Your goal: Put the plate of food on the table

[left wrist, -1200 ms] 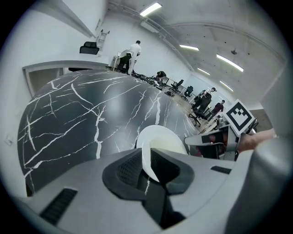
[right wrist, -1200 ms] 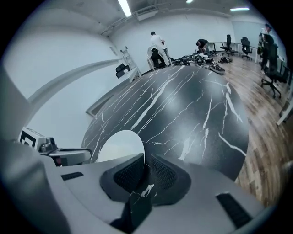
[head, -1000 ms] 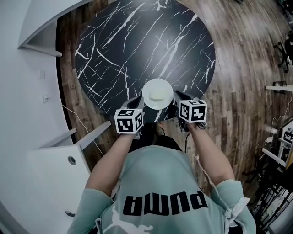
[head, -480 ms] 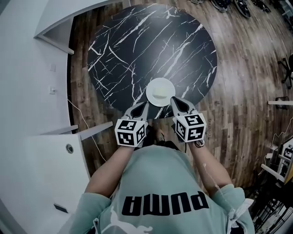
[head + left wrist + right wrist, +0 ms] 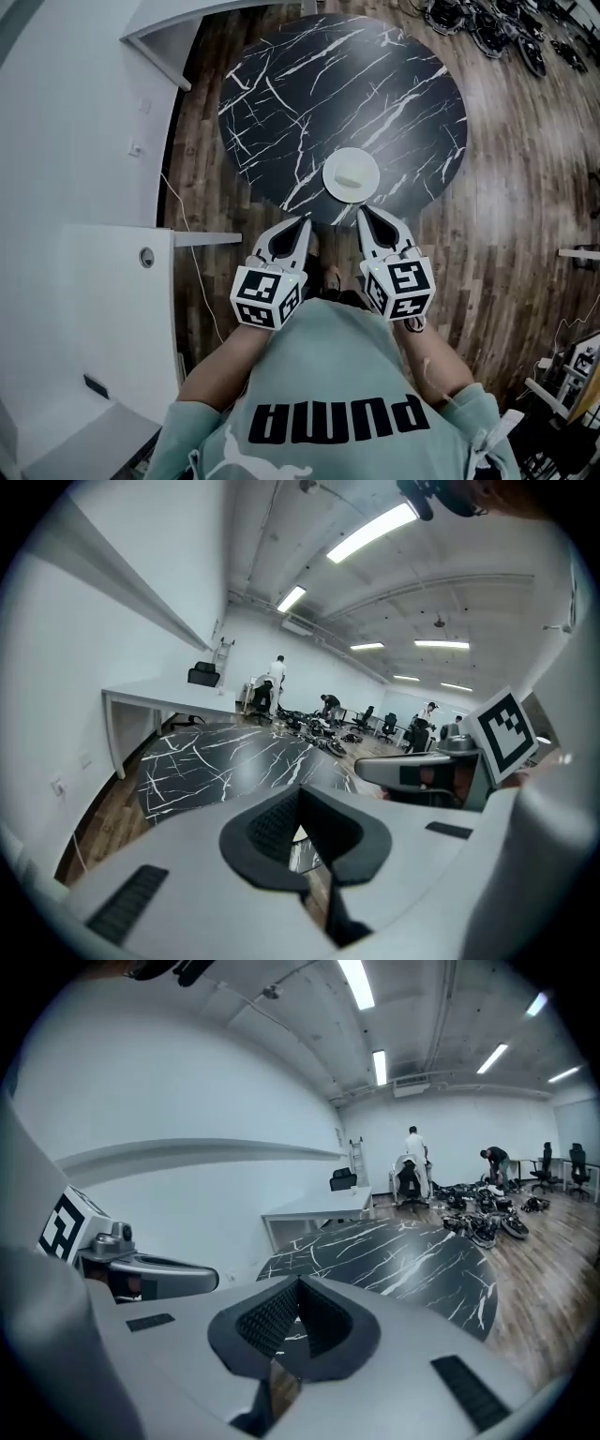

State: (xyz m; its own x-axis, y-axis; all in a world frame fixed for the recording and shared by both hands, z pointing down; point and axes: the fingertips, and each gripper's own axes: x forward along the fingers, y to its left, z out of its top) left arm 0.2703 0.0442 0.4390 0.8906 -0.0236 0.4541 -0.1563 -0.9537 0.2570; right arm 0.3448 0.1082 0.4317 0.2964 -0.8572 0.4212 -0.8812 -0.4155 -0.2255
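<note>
A white plate point(image 5: 352, 175) with a pale piece of food on it rests on the round black marble table point(image 5: 281, 84), close to the table's near edge. My left gripper point(image 5: 298, 227) hangs over the floor just short of that edge, below and left of the plate, shut with nothing in it. My right gripper point(image 5: 367, 217) is level with it, below and right of the plate, also shut and empty. Neither touches the plate. In the left gripper view the jaws point(image 5: 302, 803) meet above the table top. The right gripper view shows its closed jaws point(image 5: 298, 1290) the same way.
A white counter point(image 5: 84, 309) runs along the left. The floor around the table is wooden point(image 5: 525, 187). Dark gear lies piled on the floor at the far right point(image 5: 497, 28). Several people and office chairs stand far off point(image 5: 328, 705) beyond a white desk point(image 5: 159, 691).
Both grippers have let go of the plate's sides and drawn back and up toward the person. The plate stays on the table near its edge.
</note>
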